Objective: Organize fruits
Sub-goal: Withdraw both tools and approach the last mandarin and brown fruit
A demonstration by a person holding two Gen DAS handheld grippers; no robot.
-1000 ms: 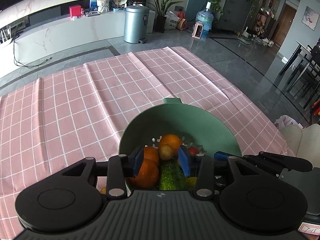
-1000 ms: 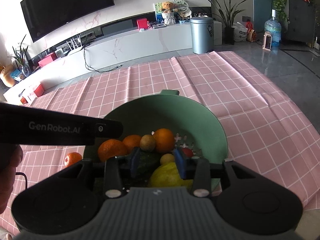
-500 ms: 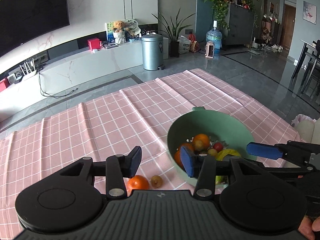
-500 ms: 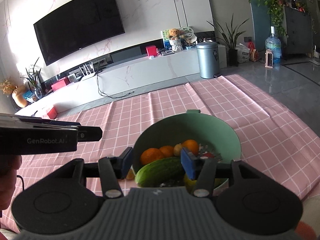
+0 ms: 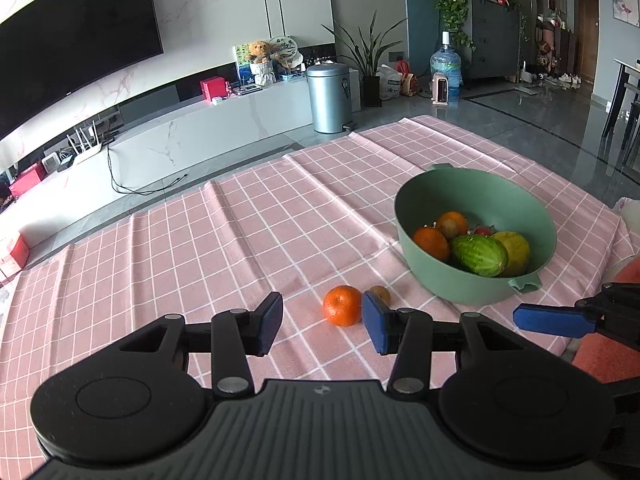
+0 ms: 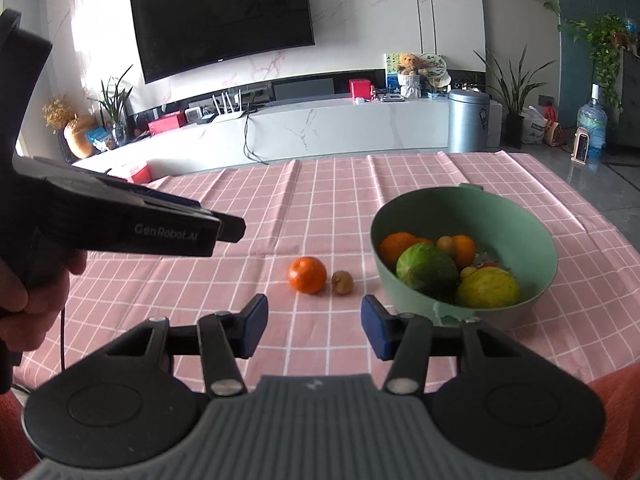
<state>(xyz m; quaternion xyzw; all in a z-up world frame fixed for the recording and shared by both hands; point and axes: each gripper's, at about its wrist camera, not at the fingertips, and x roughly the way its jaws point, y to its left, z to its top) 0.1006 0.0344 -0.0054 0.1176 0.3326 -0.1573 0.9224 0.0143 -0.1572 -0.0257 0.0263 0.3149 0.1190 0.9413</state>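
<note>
On the pink checked tabletop (image 6: 248,208), an orange (image 6: 307,275) and a small kiwi (image 6: 342,282) lie just beside the green bowl (image 6: 532,236), which holds the other fruit. Both the left gripper (image 5: 321,327) and right gripper (image 6: 314,326) hover with jaws open, holding nothing. A careless grab could nudge either round fruit, rolling it off toward the edge.

Black grippers, blue-padded fingers (image 5: 376,328), "GenRobot.AI" lettering.
</note>
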